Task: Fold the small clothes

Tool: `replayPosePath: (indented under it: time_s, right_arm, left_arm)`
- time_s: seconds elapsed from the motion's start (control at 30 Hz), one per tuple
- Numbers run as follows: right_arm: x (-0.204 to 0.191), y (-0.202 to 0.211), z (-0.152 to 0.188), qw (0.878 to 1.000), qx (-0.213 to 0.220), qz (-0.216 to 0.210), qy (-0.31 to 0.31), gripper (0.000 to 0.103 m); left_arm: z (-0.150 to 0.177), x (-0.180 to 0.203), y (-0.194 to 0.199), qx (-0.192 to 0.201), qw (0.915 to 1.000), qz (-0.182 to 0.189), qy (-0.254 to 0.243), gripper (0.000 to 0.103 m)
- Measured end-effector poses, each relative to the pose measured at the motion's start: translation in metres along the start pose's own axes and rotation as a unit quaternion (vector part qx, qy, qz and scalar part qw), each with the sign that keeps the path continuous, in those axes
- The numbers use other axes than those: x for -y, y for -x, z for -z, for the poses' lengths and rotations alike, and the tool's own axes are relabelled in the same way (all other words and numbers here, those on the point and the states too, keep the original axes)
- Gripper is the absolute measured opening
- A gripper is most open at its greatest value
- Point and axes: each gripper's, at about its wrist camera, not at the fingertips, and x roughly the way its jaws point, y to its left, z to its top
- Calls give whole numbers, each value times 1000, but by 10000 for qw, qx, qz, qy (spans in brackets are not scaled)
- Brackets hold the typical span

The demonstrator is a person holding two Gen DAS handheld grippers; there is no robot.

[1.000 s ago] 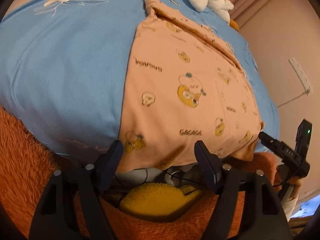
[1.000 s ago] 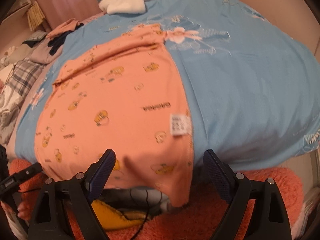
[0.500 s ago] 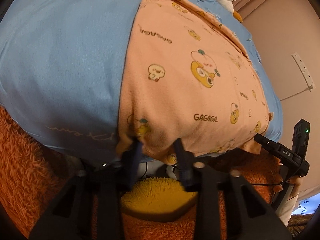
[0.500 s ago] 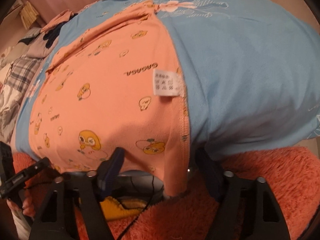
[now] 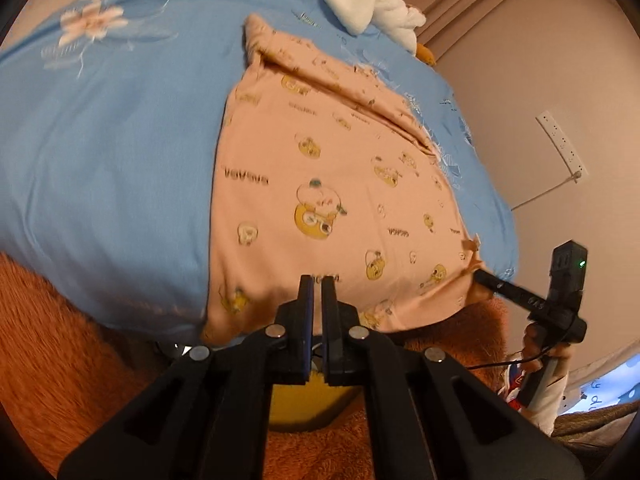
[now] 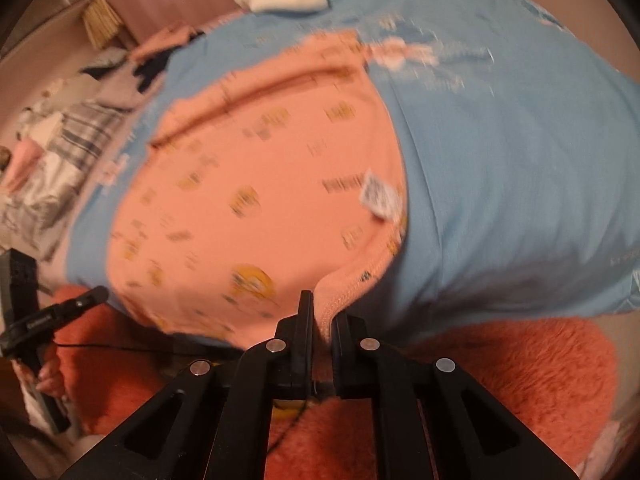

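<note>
A peach garment (image 5: pixel 332 184) printed with yellow cartoon figures lies spread on a blue bedsheet (image 5: pixel 108 152). My left gripper (image 5: pixel 318 280) is shut on its near hem, left of the hem's middle. My right gripper (image 6: pixel 322 308) is shut on the near hem at the garment's right corner (image 6: pixel 340 292), which bunches up between the jaws. A white care label (image 6: pixel 378 196) shows near the garment's right edge. The right gripper also shows in the left wrist view (image 5: pixel 480 276), at the hem's right corner. The right wrist view is blurred by motion.
An orange fuzzy blanket (image 5: pixel 80 344) lies below the bed edge, with a yellow cushion (image 5: pixel 304 408) under the left gripper. White clothes (image 5: pixel 360 4) lie at the far end of the bed. Other clothes (image 6: pixel 80 136) are piled at the left in the right wrist view.
Both grippers went from open to shut on the garment's near hem. Both have pulled back and up a little, and the right corner of the hem has lifted.
</note>
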Motion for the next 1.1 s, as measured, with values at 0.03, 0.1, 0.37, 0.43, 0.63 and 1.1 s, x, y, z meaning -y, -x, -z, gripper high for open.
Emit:
replayPosePath:
  time_s: [0.03, 0.1, 0.37, 0.43, 0.63, 1.1]
  right_arm:
    - [-2, 1, -6, 9999, 59, -81, -14, 9]
    - [-5, 9, -10, 9995, 205, -236, -16, 9]
    - [-13, 11, -22, 9985, 321, -442, -2, 9]
    - [-13, 12, -26, 9982, 341, -483, -68, 9]
    - [-14, 18, -29, 9970, 470, -600, -131, 9]
    - [1, 24, -42, 9932, 664, -808, -511, 9]
  left_arm:
    - [0, -2, -2, -34, 9998, -172, -34, 2]
    - [2, -10, -6, -133, 9989, -438, 41, 1]
    - [9, -28, -15, -361, 9946, -963, 157, 55]
    - [10, -34, -20, -406, 9938, -1027, 141, 56]
    - [15, -48, -46, -789, 9926, -865, 335, 54]
    - [-15, -24, 5, -481, 9962, 669, 264, 4]
